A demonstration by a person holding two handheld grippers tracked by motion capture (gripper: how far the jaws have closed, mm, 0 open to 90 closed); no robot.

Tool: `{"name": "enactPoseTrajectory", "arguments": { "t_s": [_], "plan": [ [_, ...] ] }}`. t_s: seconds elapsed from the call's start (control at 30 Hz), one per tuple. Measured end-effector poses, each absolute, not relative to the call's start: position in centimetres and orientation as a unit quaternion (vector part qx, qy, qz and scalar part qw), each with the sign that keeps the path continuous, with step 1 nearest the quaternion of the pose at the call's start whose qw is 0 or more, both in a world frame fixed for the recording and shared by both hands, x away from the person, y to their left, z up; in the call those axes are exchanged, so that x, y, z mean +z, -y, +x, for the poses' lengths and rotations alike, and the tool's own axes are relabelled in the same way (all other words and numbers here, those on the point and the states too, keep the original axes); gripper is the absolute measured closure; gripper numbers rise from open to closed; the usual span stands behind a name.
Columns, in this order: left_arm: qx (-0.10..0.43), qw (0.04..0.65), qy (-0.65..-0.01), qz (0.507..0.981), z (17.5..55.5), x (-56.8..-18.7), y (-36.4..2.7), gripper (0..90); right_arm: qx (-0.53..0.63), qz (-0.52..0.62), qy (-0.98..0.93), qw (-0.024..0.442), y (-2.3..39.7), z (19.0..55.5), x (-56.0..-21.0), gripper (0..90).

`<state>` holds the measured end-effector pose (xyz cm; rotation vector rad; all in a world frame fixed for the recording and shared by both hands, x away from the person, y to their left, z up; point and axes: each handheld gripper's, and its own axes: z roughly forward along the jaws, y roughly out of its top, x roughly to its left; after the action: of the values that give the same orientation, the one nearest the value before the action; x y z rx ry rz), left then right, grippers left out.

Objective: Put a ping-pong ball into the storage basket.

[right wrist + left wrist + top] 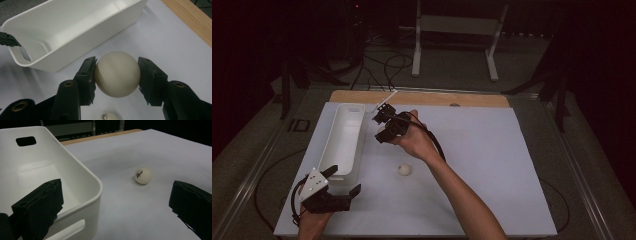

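Gripping a round ball (117, 74), the right claw (117, 77) faces the tub (62, 27).

Setting: lab or recording studio, not home. Evidence follows. Surroundings dark, walls black, light confined to counter (492, 165). Counter topped with plain white sheet over wooden board (422, 97). Grey carpeted floor (532, 65) beyond. Loose black cables (384, 65) running across floor behind counter. White metal stand (457, 35) with two legs at rear. Dark tripod-like supports (557, 85) at both sides of counter. Small red indicator light (357, 6) in dark background. No domestic furnishings seen.
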<state>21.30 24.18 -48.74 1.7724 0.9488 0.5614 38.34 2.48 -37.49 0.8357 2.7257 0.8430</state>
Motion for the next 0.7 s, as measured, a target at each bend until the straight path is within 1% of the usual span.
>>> {"name": "enactPoseTrajectory", "arguments": {
  "t_s": [0.7],
  "plan": [
    [0.232, 0.503, -0.392, 0.734, 21.3, -48.7, -24.2, 0.0, 0.283, 0.27, -0.917, 0.085, -3.8, 38.3, -37.0, 50.3]
  ]
}}
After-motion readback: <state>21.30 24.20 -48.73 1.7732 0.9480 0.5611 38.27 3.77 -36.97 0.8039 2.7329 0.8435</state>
